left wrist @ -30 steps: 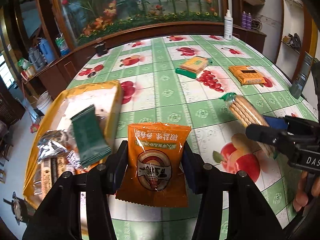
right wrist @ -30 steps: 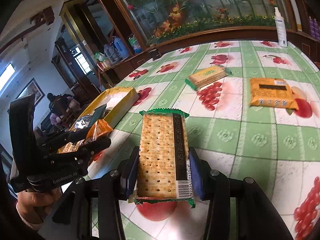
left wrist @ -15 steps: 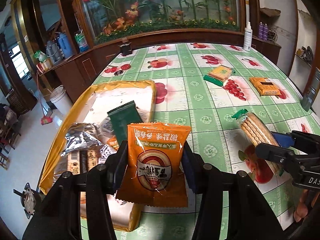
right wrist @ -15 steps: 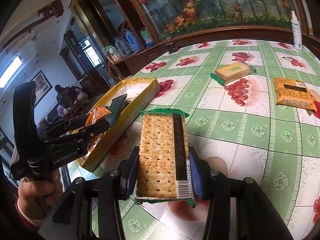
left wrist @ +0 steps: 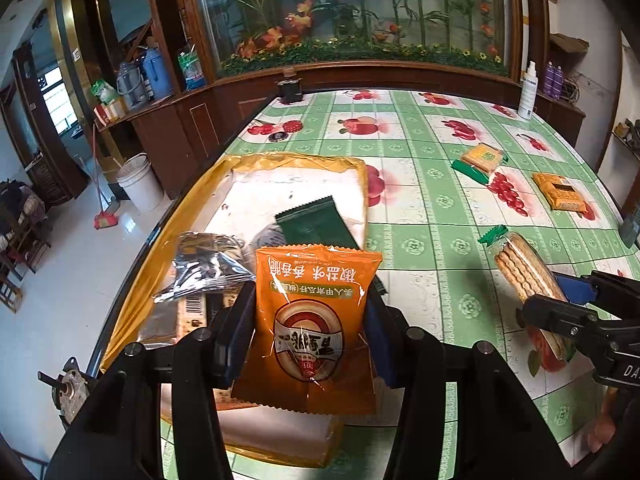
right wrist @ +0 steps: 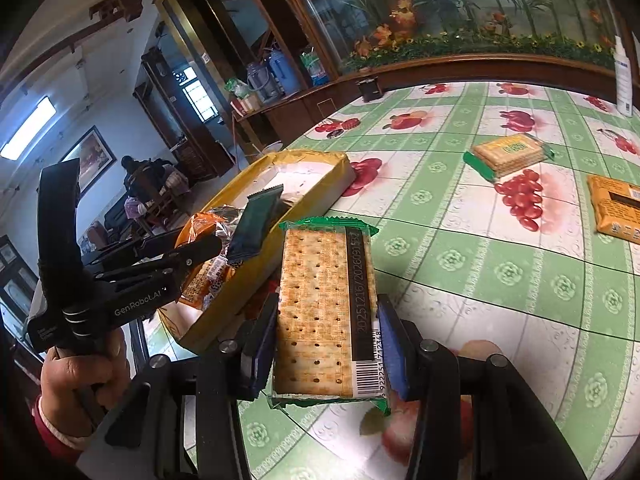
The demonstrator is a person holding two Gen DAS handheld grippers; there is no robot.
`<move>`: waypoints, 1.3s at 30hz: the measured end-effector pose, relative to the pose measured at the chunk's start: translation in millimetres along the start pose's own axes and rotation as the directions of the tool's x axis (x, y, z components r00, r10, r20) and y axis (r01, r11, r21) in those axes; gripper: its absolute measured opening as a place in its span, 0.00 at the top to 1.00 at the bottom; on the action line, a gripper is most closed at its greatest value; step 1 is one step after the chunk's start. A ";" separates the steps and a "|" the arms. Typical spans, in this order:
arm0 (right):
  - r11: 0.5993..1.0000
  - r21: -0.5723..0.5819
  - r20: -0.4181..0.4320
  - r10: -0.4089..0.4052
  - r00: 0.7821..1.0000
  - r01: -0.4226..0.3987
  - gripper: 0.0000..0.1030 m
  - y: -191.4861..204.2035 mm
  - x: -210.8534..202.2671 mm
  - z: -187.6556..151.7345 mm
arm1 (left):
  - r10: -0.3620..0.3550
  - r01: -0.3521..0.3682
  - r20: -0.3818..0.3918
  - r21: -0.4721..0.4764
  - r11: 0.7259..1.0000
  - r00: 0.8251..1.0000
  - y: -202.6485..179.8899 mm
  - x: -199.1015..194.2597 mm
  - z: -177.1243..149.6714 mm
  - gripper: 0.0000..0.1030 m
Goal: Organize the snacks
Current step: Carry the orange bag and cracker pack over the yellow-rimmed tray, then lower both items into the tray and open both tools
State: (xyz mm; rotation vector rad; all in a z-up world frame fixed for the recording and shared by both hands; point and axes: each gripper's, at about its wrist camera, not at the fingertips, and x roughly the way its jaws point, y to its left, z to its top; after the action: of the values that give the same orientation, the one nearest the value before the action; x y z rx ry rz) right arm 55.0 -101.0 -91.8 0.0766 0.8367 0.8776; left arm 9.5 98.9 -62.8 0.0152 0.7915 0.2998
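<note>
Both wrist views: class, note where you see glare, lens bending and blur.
Left wrist view: glare streaks on the orange snack bag and the silver wrapper; the table edge bows. Right wrist view: the cracker pack is sharp; the orange box at the rim looks soft and stretched.

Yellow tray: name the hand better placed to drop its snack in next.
Left. Its tongs hold the orange packet already above the yellow tray, while the right tongs hold the cracker pack over the tablecloth beside the tray.
</note>
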 end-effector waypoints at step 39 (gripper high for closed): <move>0.995 -0.099 -0.118 -0.022 0.993 0.010 0.54 55.1 187.3 121.5 | 0.032 -0.044 -0.082 -0.152 0.987 0.996 81.2 72.1 32.6 0.49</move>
State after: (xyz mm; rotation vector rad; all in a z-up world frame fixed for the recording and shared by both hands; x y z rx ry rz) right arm 167.1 99.5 -102.4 -0.0687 0.9029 0.9135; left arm 59.1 199.4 -80.0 -0.1273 0.8458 0.3987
